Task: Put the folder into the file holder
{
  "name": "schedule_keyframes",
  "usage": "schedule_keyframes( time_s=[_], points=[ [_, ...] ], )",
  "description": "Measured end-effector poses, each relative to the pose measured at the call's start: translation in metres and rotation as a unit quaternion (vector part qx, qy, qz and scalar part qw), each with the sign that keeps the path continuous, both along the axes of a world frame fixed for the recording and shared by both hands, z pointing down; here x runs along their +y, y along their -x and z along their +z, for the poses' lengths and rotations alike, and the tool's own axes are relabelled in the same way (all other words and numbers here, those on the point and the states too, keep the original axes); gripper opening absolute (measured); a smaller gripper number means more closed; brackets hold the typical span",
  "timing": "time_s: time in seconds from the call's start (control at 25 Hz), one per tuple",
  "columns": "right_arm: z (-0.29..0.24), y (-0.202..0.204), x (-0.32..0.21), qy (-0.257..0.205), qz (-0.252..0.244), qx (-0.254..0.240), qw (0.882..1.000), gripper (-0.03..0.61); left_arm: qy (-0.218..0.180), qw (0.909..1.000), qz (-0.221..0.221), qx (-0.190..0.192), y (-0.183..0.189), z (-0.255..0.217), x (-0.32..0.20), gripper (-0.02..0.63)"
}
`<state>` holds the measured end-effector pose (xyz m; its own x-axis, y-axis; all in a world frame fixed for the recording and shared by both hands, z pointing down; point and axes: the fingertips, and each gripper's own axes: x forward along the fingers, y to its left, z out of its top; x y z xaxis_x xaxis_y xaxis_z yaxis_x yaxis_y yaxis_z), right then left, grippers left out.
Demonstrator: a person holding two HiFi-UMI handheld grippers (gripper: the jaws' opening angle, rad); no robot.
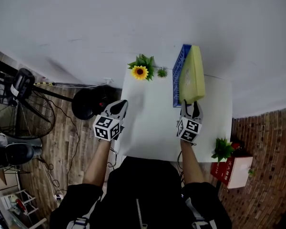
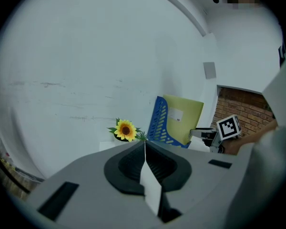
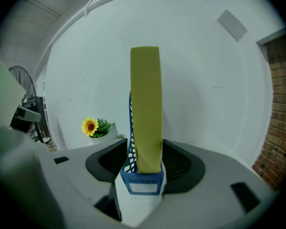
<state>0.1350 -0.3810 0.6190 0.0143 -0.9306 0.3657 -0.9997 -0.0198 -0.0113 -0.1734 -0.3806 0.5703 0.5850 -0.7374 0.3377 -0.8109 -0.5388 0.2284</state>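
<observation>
- Plainly, the yellow-green folder stood on edge inside the blue file holder, at the far right of the white table, close to the pale wall
- From the head view the folder leaned a little to the right, and its top rose well above the holder's latticed side
- Right gripper was held just in front of the holder's near end, pointing along it, with its marker cube towards the person
- Its jaws stood wide apart; in the right gripper view the holder's short front wall and the folder's near edge sat between them and nearly filled the gap
- Could not tell whether the pads brushed the holder's sides; saw no squeeze on it
- Left gripper was held at the table's left edge, well apart from the holder, jaws together with nothing between them
- Sunflower with green leaves stood at the table's back edge, left of the holder, with a small green plant between the two
- Off the table to the right was a red box with a leafy plant above it, brick beside it
- Wooden floor lay to the left of the table, with cables trailing across it
</observation>
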Motion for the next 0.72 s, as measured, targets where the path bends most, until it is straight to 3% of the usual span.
schedule_keyframes(
  time_s=[0.2, 0.4, 0.72],
  points=[
    [0.006, 0.012, 0.034, 0.023, -0.001, -0.017, 1.0, 0.197, -0.011, 0.9998, 0.016, 0.003, 0.003, -0.007, -0.001, 0.026],
    [0.002, 0.029, 0.051, 0.026, -0.017, -0.044, 0.999, 0.01, -0.028, 0.9991, 0.031, 0.002, 0.005, -0.016, -0.003, 0.026],
    [-0.046, 0.066, 0.049, -0.012, -0.08, -0.05, 0.995, 0.009, -0.056, 0.997, 0.051, 0.009, 0.005, -0.031, -0.008, 0.026]
  ],
)
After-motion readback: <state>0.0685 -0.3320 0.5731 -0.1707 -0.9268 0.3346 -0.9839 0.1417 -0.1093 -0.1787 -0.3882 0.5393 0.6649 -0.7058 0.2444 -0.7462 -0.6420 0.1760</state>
